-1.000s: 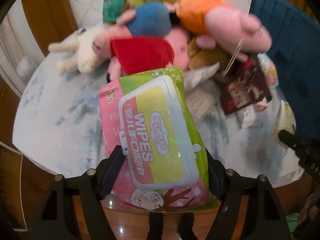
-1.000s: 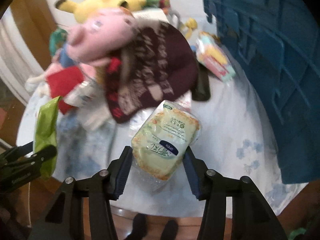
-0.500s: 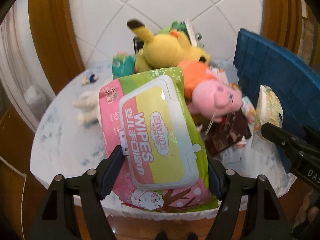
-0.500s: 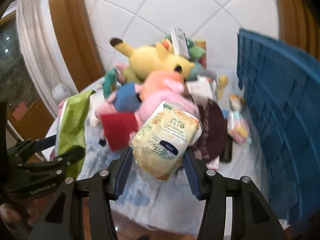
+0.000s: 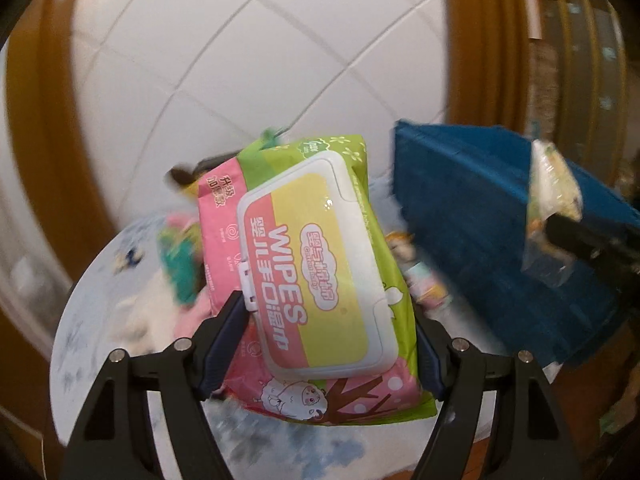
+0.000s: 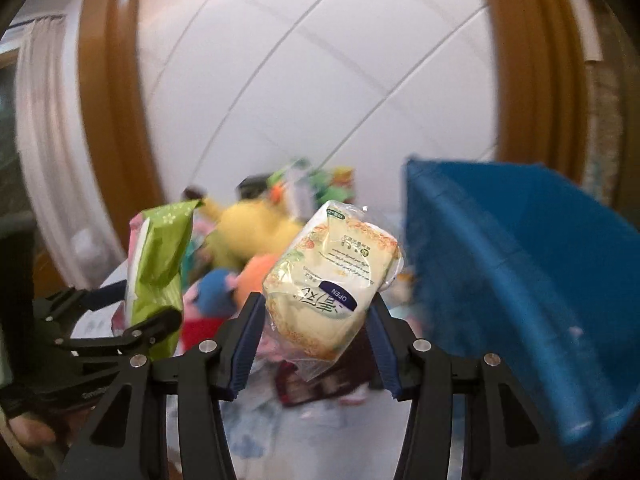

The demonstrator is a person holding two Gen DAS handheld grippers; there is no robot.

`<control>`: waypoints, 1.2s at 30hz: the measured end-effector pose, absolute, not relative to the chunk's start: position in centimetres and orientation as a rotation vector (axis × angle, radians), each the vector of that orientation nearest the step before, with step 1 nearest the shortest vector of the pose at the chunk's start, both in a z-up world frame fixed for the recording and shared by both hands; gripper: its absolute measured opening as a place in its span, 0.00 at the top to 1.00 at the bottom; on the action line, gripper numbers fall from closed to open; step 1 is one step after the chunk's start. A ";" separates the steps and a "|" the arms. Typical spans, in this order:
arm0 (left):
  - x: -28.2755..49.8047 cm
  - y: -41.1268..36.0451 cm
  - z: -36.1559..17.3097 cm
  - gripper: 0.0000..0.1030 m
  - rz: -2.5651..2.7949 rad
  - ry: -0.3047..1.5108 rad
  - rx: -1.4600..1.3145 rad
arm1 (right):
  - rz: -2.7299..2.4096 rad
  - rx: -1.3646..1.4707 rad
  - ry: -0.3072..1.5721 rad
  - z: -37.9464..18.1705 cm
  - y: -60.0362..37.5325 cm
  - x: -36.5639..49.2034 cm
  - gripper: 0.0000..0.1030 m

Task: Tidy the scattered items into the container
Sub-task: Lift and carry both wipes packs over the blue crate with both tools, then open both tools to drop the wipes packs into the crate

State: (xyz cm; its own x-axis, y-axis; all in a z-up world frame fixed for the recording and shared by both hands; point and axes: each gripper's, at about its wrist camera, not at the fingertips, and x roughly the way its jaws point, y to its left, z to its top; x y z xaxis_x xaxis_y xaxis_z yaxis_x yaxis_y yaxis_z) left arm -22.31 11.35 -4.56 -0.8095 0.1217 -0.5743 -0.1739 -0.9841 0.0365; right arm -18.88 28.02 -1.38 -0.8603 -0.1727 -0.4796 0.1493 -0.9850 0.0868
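Both grippers are up off the table, each with a load. The left gripper [image 5: 328, 344] pinches the wipes pack [image 5: 316, 276] across its lower half, a blue pad pressed to each side, the white flip lid facing the camera and the pink-and-green wrapper tilted a little to the left. From the right wrist view the same wipes pack [image 6: 158, 268] shows edge-on, green side out, held in the left gripper [image 6: 132, 312] at the left of the frame. The right gripper [image 6: 316, 344] is clamped on the tissue pack [image 6: 332, 284], a cream-coloured soft packet with a dark "OPEN" tab, tilted to the right and sticking up well above the fingers. In the left wrist view that tissue pack [image 5: 552, 208] sits at the far right, in front of the blue bin [image 5: 480, 216]. The bin [image 6: 520, 280] stands on the right of the round table [image 5: 92, 320], its near wall beside the tissue pack. Behind both packs lies a blurred pile of plush toys [image 6: 248, 240], yellow, orange and blue among them, on the table's far side, against the white tiled wall [image 6: 320, 80].
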 end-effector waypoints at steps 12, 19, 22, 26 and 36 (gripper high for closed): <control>-28.1 31.7 0.0 0.28 2.640 0.190 -0.776 | -3.190 0.703 -0.048 4.2 47.9 -18.2 0.50; -31.2 41.8 0.1 0.28 2.560 0.275 -0.821 | -3.208 0.812 -0.119 2.2 56.1 -20.1 0.50; -31.8 43.6 -0.2 0.26 2.552 0.293 -0.846 | -3.202 0.845 -0.128 1.5 58.1 -20.7 0.50; -32.1 45.0 -0.6 0.22 2.545 0.339 -0.861 | -3.196 0.859 -0.150 1.0 59.8 -21.6 0.37; -30.9 45.6 0.1 0.03 2.602 0.395 -0.791 | -3.169 0.869 -0.166 -0.5 60.7 -22.5 0.17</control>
